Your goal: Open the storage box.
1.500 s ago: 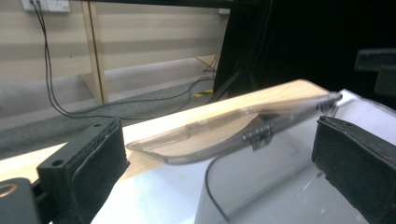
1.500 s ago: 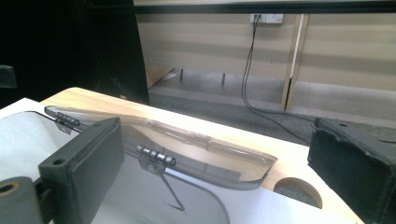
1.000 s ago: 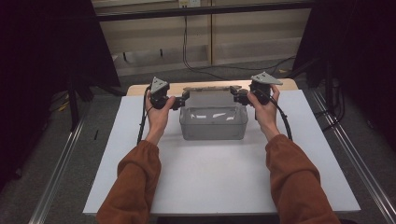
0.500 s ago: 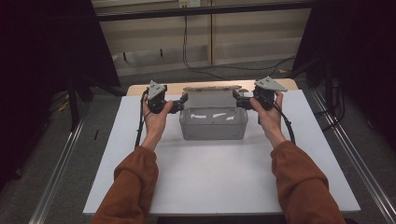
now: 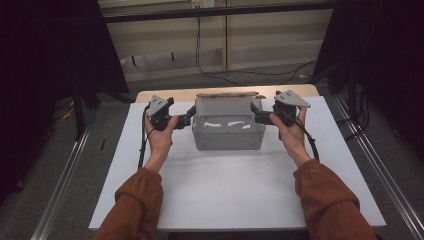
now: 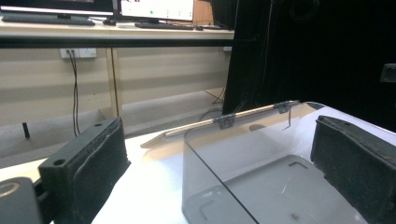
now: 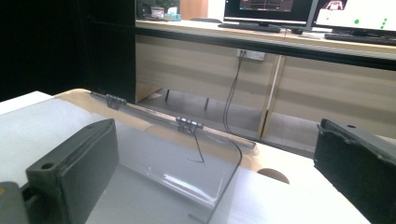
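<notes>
Both grippers, left and right, straddle the clear lidded box's end walls, jaws spread

We note the clear box blocks mid-table; its raised lid bars the far edge; near side lies open

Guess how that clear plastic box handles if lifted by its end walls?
The clear box looks empty and thin-walled, so probably light. Its smooth glossy walls may slip or flex in the padded jaws. The open hinged lid at the back could swing.
</notes>
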Demonstrator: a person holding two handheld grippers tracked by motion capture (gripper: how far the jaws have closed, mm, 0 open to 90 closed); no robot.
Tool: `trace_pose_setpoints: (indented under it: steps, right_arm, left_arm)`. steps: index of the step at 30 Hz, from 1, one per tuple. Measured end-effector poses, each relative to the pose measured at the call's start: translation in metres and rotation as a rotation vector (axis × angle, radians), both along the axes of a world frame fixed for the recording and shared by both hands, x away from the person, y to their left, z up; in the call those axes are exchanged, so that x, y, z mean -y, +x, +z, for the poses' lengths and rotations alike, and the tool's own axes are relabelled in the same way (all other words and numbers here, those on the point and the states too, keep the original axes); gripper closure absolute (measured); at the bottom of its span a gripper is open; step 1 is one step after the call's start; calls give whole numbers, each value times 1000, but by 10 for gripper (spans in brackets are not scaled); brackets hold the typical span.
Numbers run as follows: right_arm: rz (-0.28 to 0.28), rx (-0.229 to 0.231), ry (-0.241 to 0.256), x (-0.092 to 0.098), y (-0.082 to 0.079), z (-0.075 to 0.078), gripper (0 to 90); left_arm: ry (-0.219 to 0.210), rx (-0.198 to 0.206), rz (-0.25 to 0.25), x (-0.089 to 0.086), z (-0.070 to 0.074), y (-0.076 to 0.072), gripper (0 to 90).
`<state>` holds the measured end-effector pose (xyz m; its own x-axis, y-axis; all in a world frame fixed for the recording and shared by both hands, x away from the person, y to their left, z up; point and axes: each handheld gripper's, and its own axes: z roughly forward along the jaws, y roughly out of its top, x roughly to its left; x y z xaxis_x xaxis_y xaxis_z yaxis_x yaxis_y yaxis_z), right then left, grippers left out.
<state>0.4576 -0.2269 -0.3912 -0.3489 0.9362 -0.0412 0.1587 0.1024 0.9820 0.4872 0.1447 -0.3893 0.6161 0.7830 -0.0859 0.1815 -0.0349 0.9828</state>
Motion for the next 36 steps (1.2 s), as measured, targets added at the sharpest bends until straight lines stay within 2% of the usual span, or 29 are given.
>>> trace_pose_setpoints:
  steps: [6,9,12,16,20,23,27,28,36]
  right_arm:
    - [-15,8,6,2,-7,-2,0]
    - [-23,11,-1,3,-11,-2,0]
    - [-21,16,-7,4,-20,-2,0]
    - [-22,27,-8,5,-27,-3,0]
    - [-18,27,1,8,-39,-7,0]
    - [-27,22,2,9,-43,-9,0]
    - [-31,22,11,13,-50,-15,0]
    - [-30,17,0,14,-54,-18,0]
    - [-34,14,-4,18,-66,-22,0]
  left_arm:
    - [18,17,-3,-3,0,-13,34]
    - [37,8,-4,-5,-2,-16,34]
    - [21,5,7,-7,-5,-21,34]
    - [34,3,6,-11,-9,-28,34]
    - [15,11,29,-13,-13,-36,34]
    - [15,-1,17,-14,-16,-41,36]
    - [8,18,25,-15,-15,-48,39]
    - [20,20,23,-16,-15,-50,39]
    - [15,16,9,-23,-21,-64,40]
